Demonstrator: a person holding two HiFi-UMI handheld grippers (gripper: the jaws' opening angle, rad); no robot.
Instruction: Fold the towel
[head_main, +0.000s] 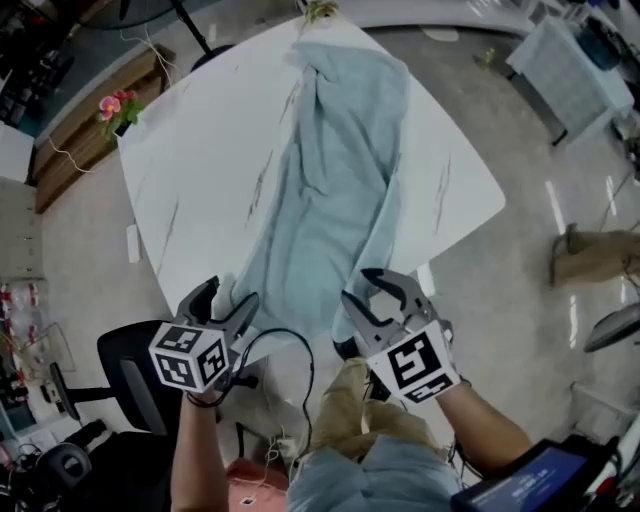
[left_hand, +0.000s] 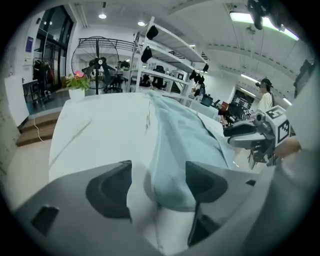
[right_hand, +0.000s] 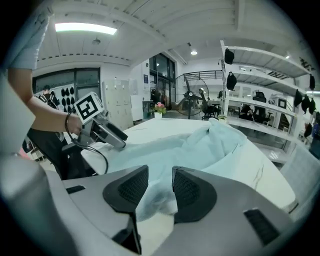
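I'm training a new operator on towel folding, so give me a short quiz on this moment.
1. True or false: the towel on the white table is already folded into a small square.
2. Where are the left tool and the right tool? A) at the towel's near end B) at its far end C) beside its middle
3. Fill in: the left tool's jaws stand ___, with the towel's end seen between them.
Key: 1 false; 2 A; 3 open.

white table (head_main: 200, 150), shelving (left_hand: 167, 52), standing fan (left_hand: 95, 61)
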